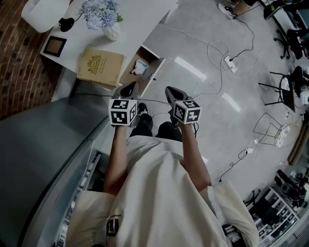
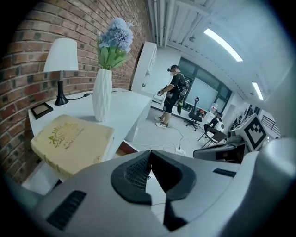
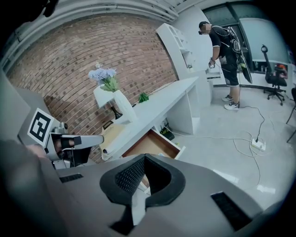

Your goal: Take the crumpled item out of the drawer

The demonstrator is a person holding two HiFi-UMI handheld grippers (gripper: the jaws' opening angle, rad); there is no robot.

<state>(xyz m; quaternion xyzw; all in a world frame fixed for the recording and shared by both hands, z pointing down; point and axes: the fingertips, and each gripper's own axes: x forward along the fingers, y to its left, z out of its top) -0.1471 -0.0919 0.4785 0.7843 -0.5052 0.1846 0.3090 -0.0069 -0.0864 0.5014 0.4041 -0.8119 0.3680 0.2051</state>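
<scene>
Step in hand: approach. We judge the reach toward the drawer incomplete; nothing has been taken out.
Task item location: the crumpled item lies inside the open drawer, which stands pulled out from the white bench.
Left claw: jaws together, nothing between them. It is held in front of the bench, short of the drawer.
Right claw: jaws together, empty. It is beside the left claw and apart from the drawer.
Next move: we expect that one claw must part its jaws, come down into the drawer over the item, and close on its folds. The item looks soft and should compress, so we advise a full closure. The drawer walls limit the line of entry.
Count, task things: one open drawer, one crumpled item, two claws.
Count, bench top: one book, one vase of flowers, one lamp, one picture frame.
</scene>
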